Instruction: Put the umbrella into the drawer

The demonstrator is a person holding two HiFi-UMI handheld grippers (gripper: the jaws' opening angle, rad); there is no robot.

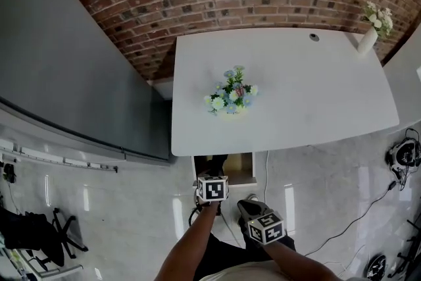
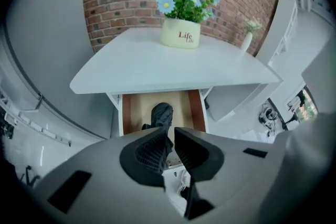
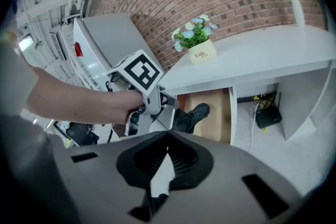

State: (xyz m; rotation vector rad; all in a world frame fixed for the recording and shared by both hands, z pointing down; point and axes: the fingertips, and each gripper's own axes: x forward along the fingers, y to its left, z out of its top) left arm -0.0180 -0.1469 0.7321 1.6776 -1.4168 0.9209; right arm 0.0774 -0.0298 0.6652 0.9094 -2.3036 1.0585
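The dark folded umbrella (image 1: 214, 164) (image 2: 160, 114) (image 3: 191, 114) lies lengthwise inside the open wooden drawer (image 1: 245, 164) (image 2: 134, 110) (image 3: 215, 110) under the white table (image 1: 309, 95). My left gripper (image 1: 213, 176) (image 2: 170, 145) (image 3: 167, 101) hangs just above the drawer's front and points steeply down. Its jaws stand a narrow gap apart, with nothing pinched between them. The umbrella's near end shows past them. My right gripper (image 1: 247, 206) (image 3: 167, 136) is held lower right of the drawer, shut and holding nothing.
A pot of blue and white flowers (image 1: 231, 99) (image 2: 180, 34) (image 3: 202, 52) stands on the table above the drawer. A white vase (image 1: 368, 39) is at the far right corner. A router (image 3: 268, 117) sits under the table. Cables and gear (image 1: 401, 154) lie on the floor at right.
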